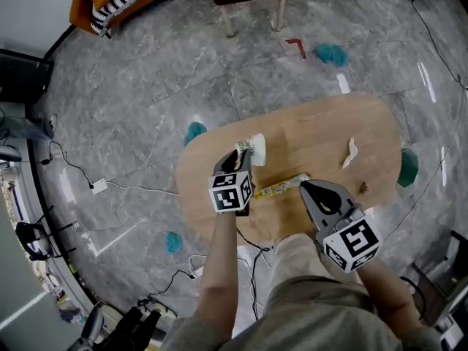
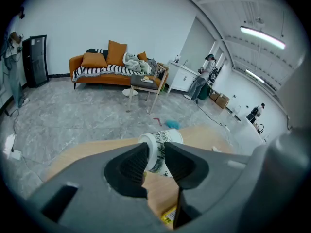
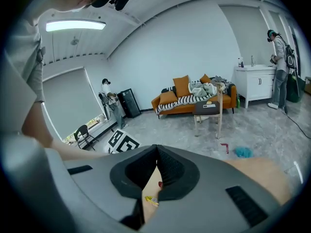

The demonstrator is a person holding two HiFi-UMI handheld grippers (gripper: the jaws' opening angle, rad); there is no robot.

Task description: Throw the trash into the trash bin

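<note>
My left gripper (image 1: 245, 153) is shut on a white paper cup (image 1: 254, 146) with black print, above the oval wooden table (image 1: 322, 134). In the left gripper view the cup (image 2: 172, 136) lies on its side, squeezed between the two dark pads of the gripper (image 2: 155, 157). My right gripper (image 1: 302, 186) is shut on one end of a long yellow wrapper (image 1: 278, 189), which reaches left towards the left gripper. In the right gripper view the gripper (image 3: 156, 152) has its tips together, and a bit of the yellow wrapper (image 3: 151, 201) shows below them. No trash bin is in view.
A crumpled white paper (image 1: 351, 152) and a small brown scrap (image 1: 363, 189) lie on the table's right part. Teal lumps (image 1: 333, 53) dot the grey floor around the table, and cables (image 1: 139, 189) run at its left. An orange sofa (image 2: 109, 67) and a small table (image 2: 146, 84) stand beyond.
</note>
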